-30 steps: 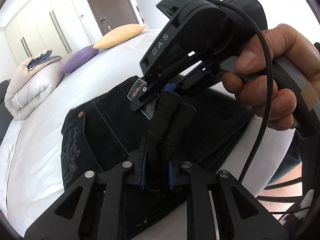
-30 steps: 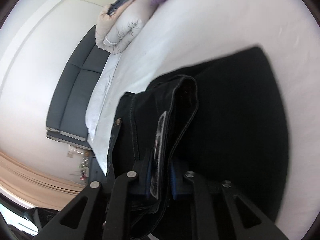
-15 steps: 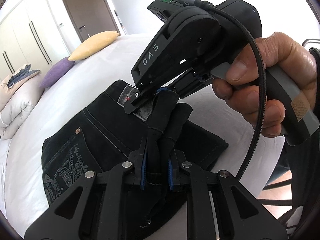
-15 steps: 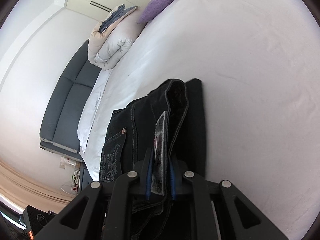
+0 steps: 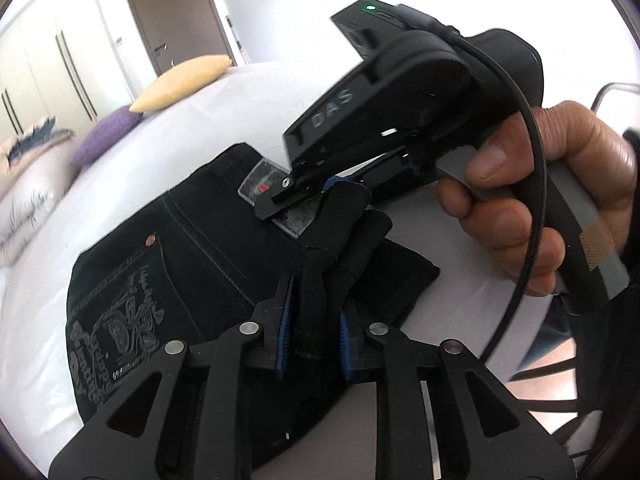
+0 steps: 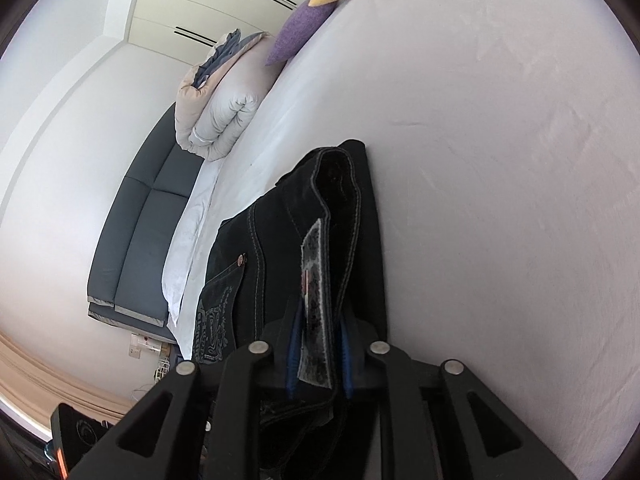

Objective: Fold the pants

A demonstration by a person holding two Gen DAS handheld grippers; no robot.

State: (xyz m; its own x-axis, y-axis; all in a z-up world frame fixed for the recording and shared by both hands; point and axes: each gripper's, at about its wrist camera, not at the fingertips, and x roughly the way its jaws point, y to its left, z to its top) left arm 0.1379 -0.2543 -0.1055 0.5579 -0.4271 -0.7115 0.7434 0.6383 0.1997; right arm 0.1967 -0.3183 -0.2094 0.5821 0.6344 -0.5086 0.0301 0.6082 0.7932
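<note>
Black pants (image 5: 180,248) lie folded on the white bed (image 5: 248,112), with a printed back pocket at the left. My left gripper (image 5: 314,336) pinches an upright fold of the cloth; its jaws are opening and the fabric still fills the gap. My right gripper (image 5: 304,204), held by a hand (image 5: 540,200), grips the waistband at the grey label patch (image 5: 260,184). In the right wrist view the right gripper (image 6: 318,344) has patch (image 6: 316,280) and waistband of the pants (image 6: 276,240) between its blue pads; its jaws are opening too.
A yellow pillow (image 5: 188,80) and a purple pillow (image 5: 106,136) lie at the head of the bed. A rolled duvet (image 6: 224,120) sits at the bed's edge above a dark sofa (image 6: 140,232). Bare sheet (image 6: 500,160) spreads right of the pants. A brown door (image 5: 172,12) stands behind.
Both grippers have carried the held edge across the lower layer, so the folded pants look narrower. The blue pads of both grippers stand slightly wider apart.
</note>
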